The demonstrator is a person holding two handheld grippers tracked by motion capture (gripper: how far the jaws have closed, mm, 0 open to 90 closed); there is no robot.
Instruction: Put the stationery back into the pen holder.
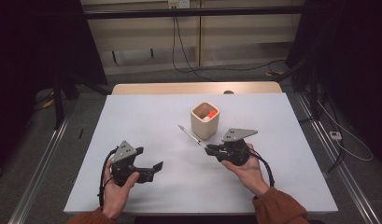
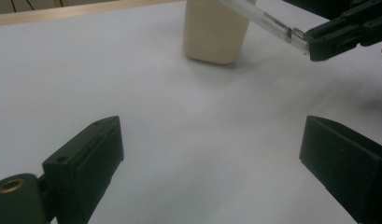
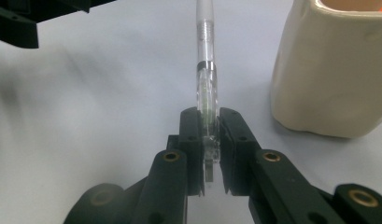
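A: What are the left tongs (image 1: 157,166) doing?
B: Spread wide over the bare table (image 1: 146,116), holding nothing.
A: And the right tongs (image 1: 208,148)?
B: Clamped on the end of a clear pen (image 3: 206,88), lifted off the table and pointing away.
A: Where does the pen sit?
B: Just beside the cup (image 1: 205,120), orange inside.

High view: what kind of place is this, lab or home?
Probably a lab recording station: a bare white table flanked by floor rails, black curtains on both sides, and loose cables across the carpet.
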